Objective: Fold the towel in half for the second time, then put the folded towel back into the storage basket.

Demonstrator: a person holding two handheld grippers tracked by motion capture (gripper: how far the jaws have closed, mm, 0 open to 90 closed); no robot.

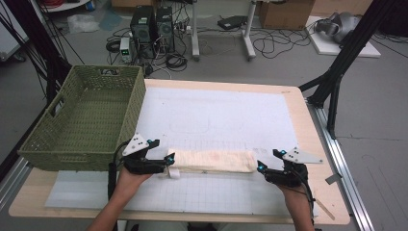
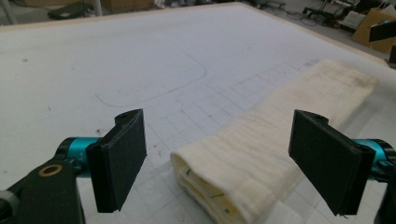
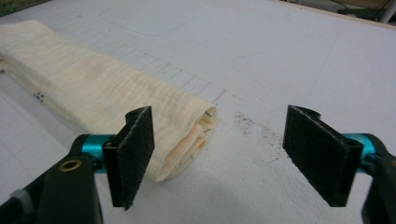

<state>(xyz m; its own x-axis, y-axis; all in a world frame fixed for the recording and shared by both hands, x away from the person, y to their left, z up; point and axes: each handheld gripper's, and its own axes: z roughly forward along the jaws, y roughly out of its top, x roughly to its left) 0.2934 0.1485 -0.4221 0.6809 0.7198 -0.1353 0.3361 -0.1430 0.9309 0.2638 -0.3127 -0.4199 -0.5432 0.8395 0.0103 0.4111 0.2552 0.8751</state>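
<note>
A: Where is the cloth (image 1: 211,160) found?

B: It is laid flat as a long folded strip on the white mat (image 1: 216,115), near the front edge of the table (image 1: 308,125). It is cream, with a faint pinkish stain near its middle. Its layered end is seen up close in the left gripper view (image 2: 219,186), and the other folded end in the right gripper view (image 3: 187,135).

A: How is the left gripper (image 1: 166,161) noted?

B: It is held by the left hand (image 1: 127,180) at the left end of the cloth. Its jaws are spread wide, with the end of the cloth lying between them and no contact seen. A small white tag is seen at that end.

A: And the right gripper (image 1: 262,167)?

B: It is held by the right hand (image 1: 293,187) at the right end. Its jaws are likewise spread wide. The cloth end is seen just past the left jaw, with bare mat between the jaws and dark specks scattered on it.

A: Anything else recorded?

B: A green woven basket (image 1: 82,120) is set at the table's left side, overhanging the edge. Computer towers (image 1: 151,29) and cables are seen on the floor beyond
</note>
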